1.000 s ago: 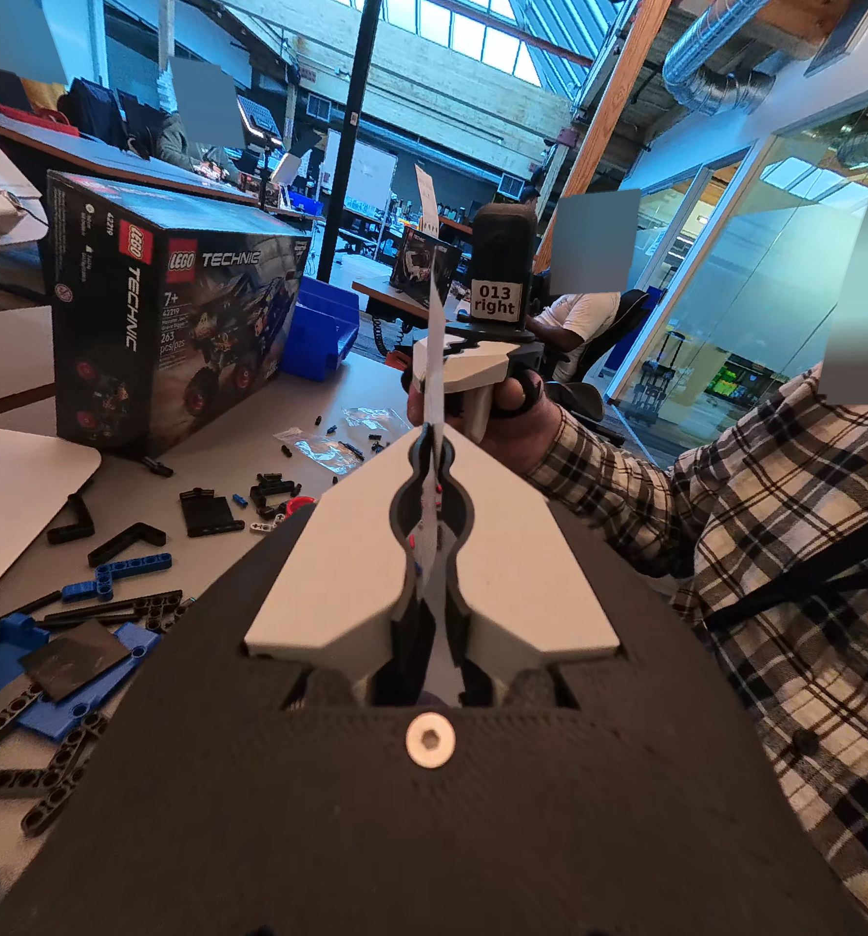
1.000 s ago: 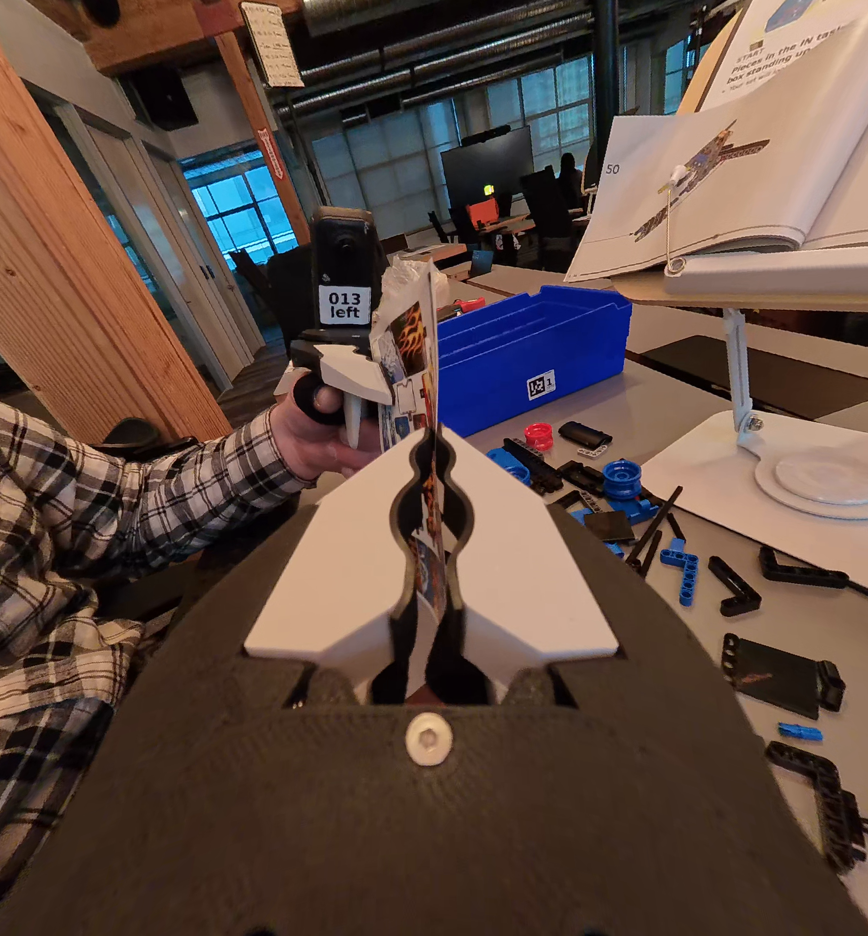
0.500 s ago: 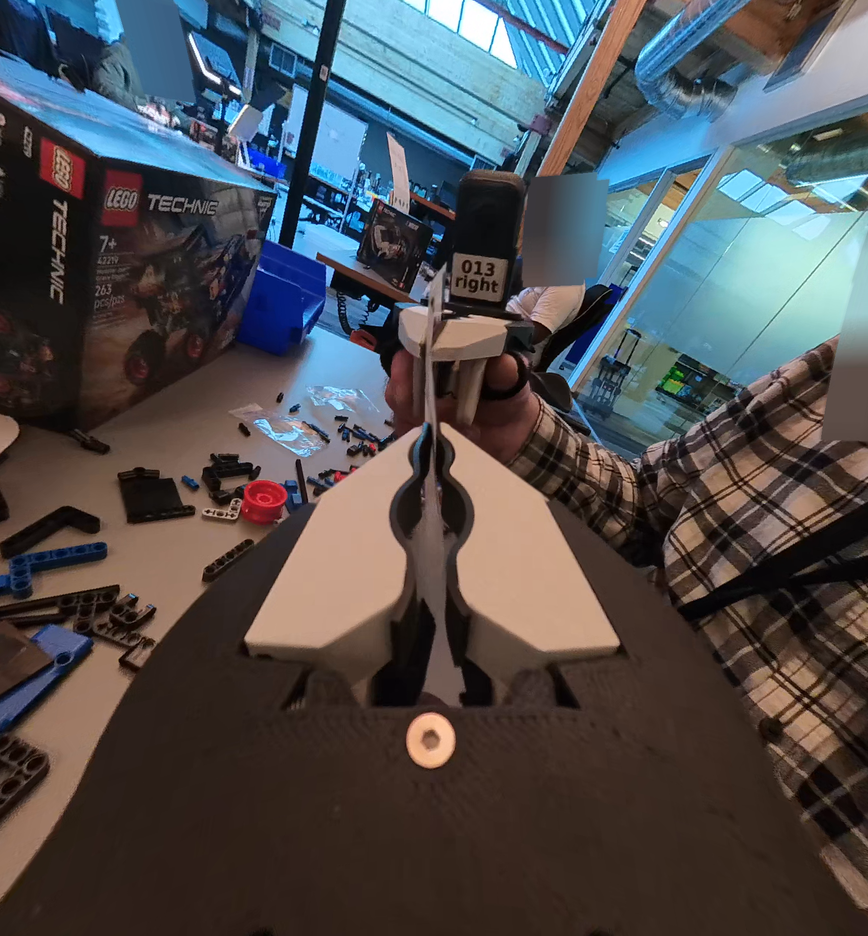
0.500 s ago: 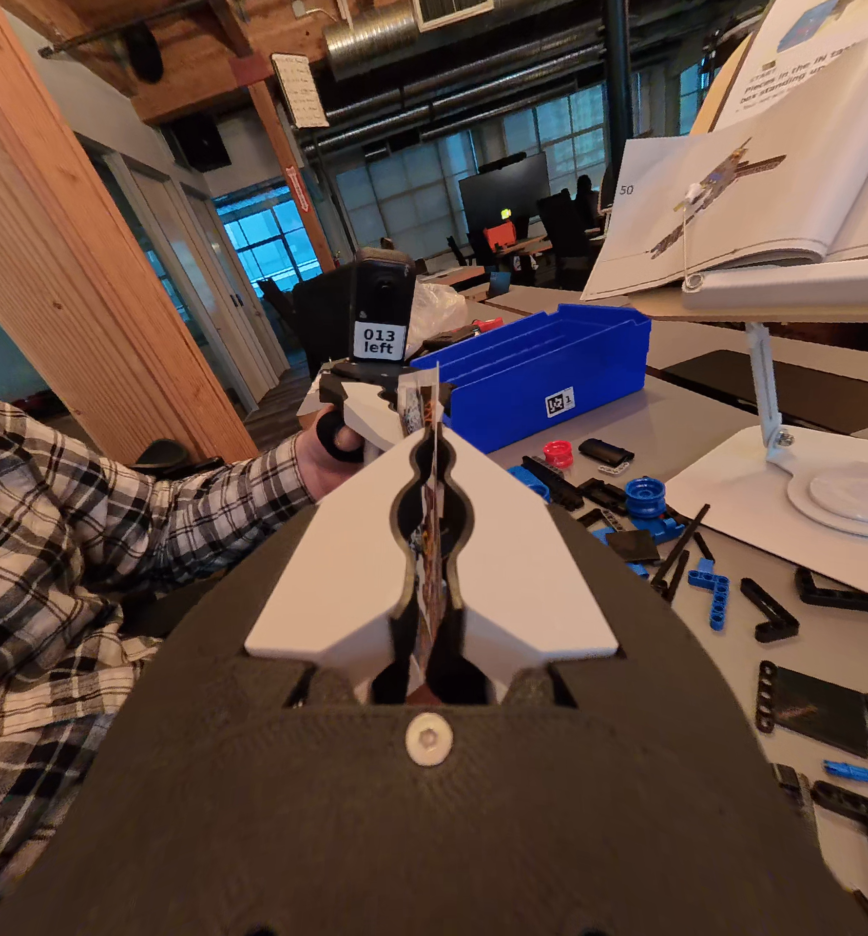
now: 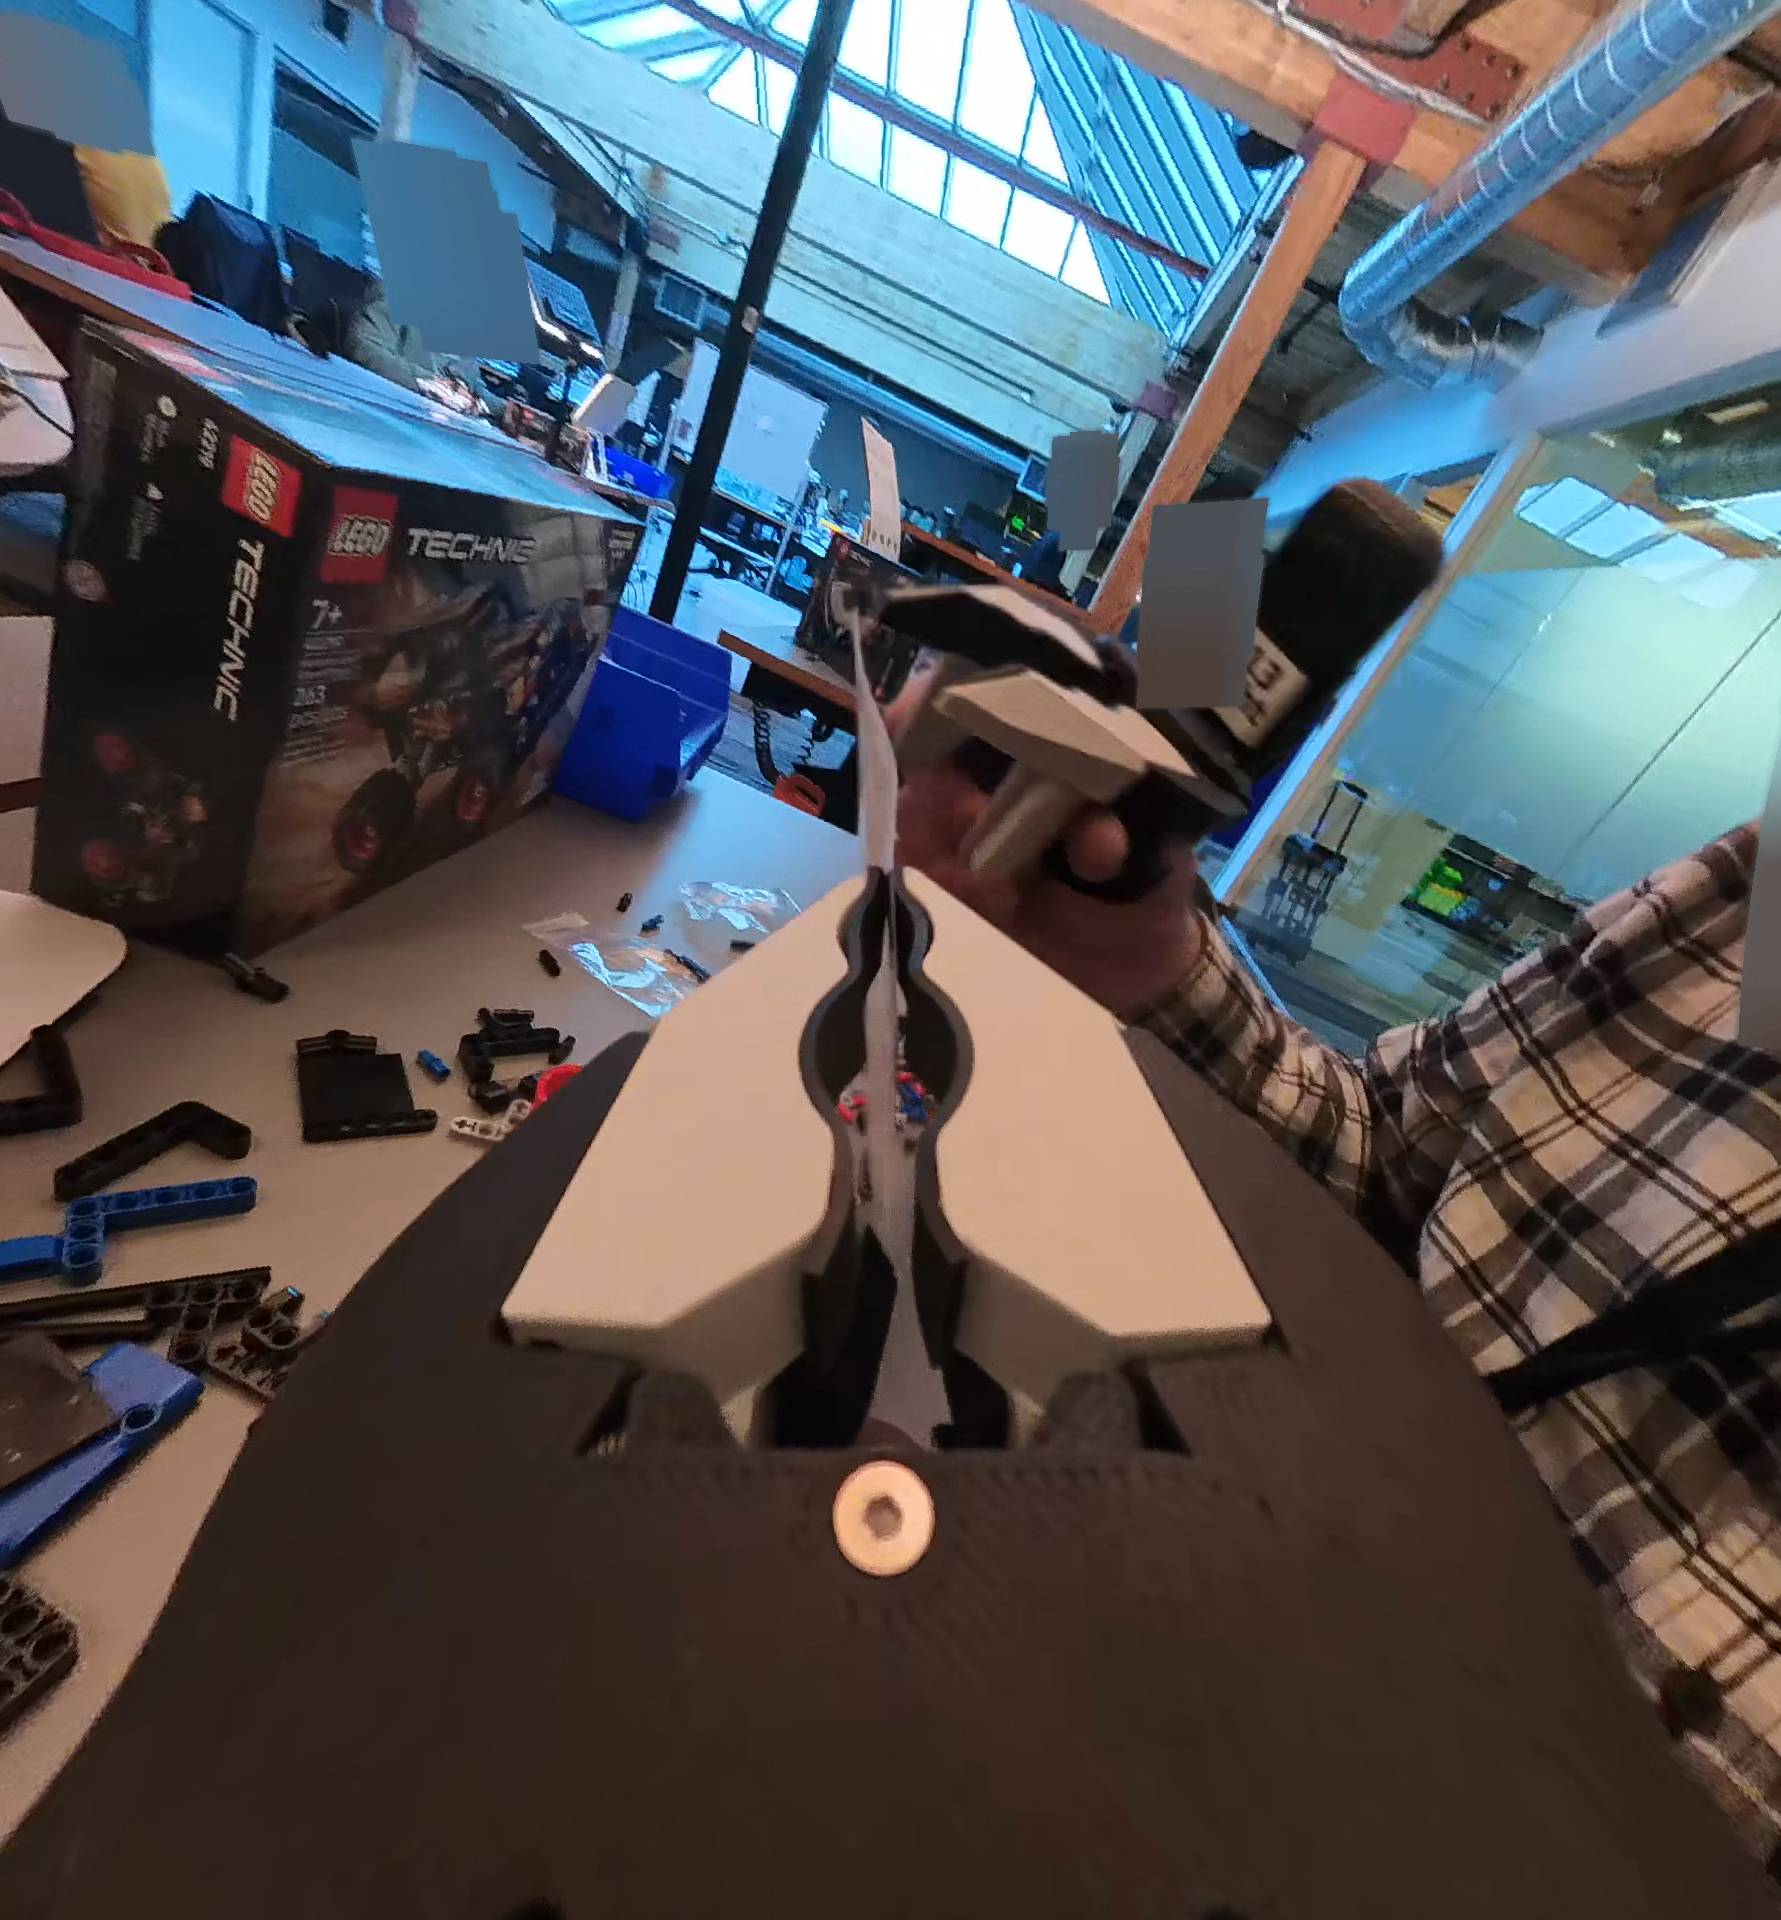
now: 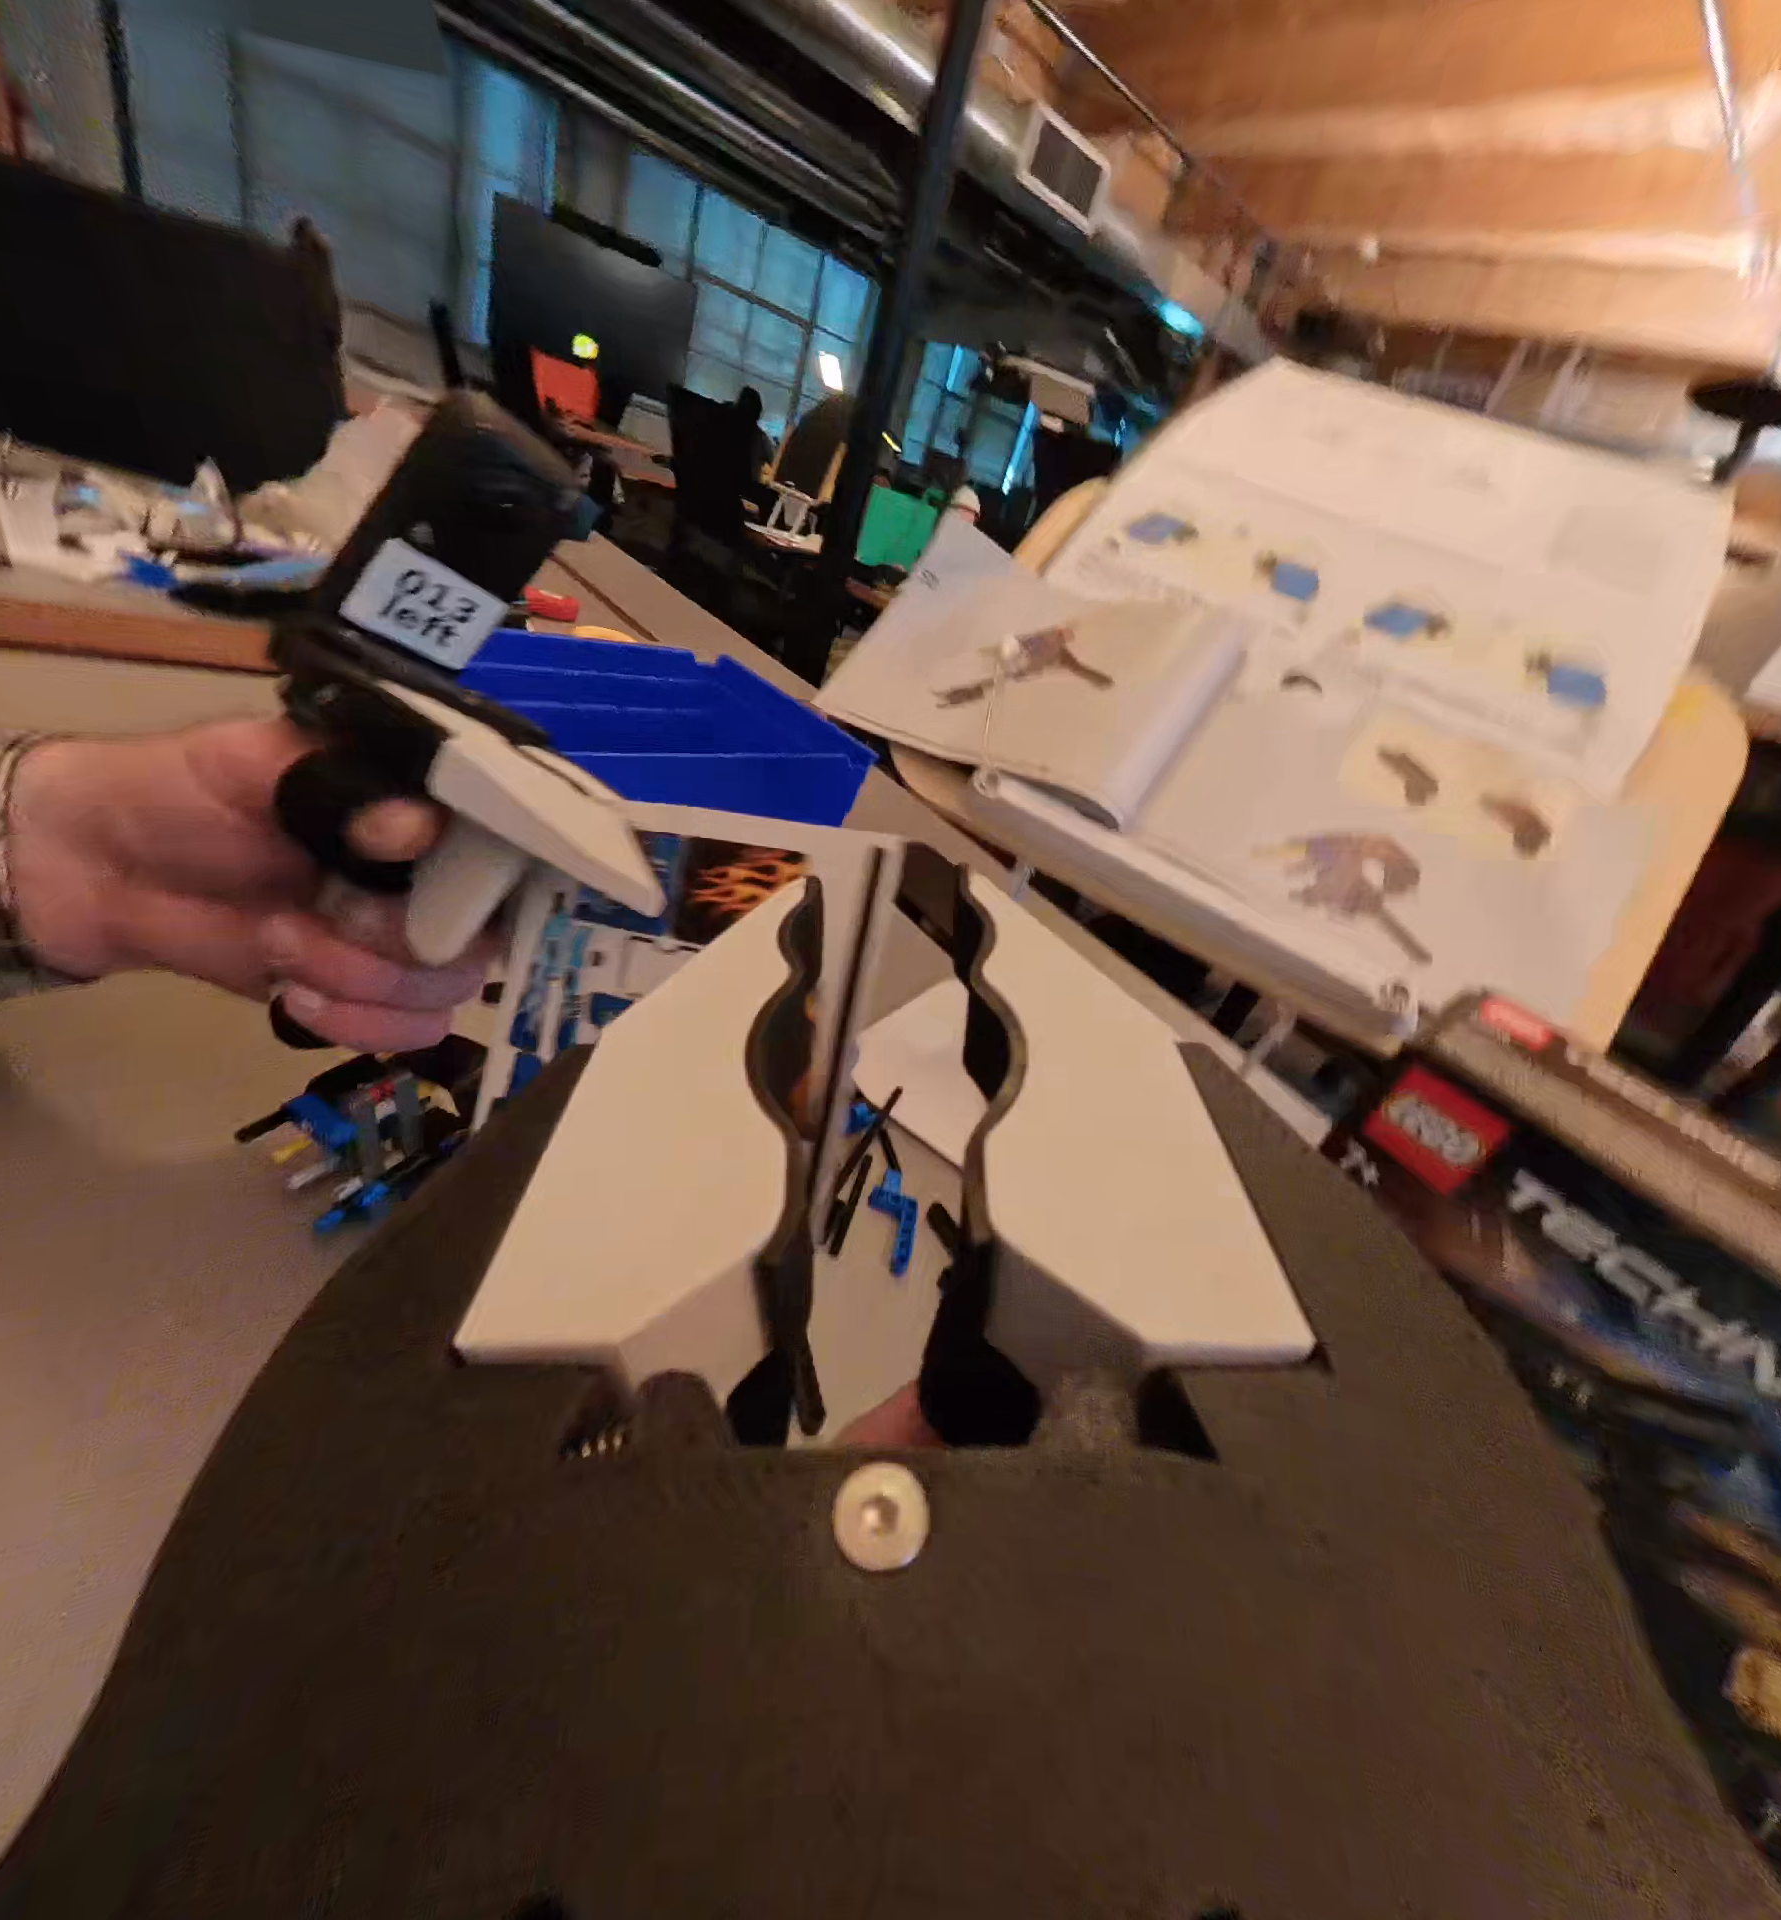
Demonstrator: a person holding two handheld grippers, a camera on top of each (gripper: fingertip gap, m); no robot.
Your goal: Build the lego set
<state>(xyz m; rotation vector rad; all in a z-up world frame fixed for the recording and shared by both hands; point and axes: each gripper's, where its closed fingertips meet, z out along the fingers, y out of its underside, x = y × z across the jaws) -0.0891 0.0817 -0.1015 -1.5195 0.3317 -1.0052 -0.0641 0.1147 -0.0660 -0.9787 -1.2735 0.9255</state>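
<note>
Left wrist view: the left gripper [image 5: 884, 883] has its white fingers pressed together on a thin printed sheet [image 5: 878, 769], seen edge-on, which runs up from between the tips toward the right gripper [image 5: 953, 665] held in a hand [image 5: 1083, 883] beyond it. In the right wrist view the right gripper [image 6: 886, 894] stands with its jaws spread; the sheet [image 6: 844, 997] passes between them, lying close against the left-hand finger, and whether it touches that finger cannot be told. Its printed face shows blue and flame-coloured patches [image 6: 574, 997] below the left gripper [image 6: 595, 862]. Loose black and blue lego parts [image 5: 148, 1205] lie scattered on the grey table [image 5: 418, 935], with a small partly built assembly [image 6: 366, 1132] near the person's hand [image 6: 190, 862]. The set's box [image 5: 304, 686] stands upright at the table's far side. A blue bin [image 6: 678, 727] sits behind the left gripper; its contents are hidden by its walls. An open instruction booklet [image 6: 1281, 675] rests on a stand. The right wrist view is motion-blurred, so small parts there are hard to make out.
</note>
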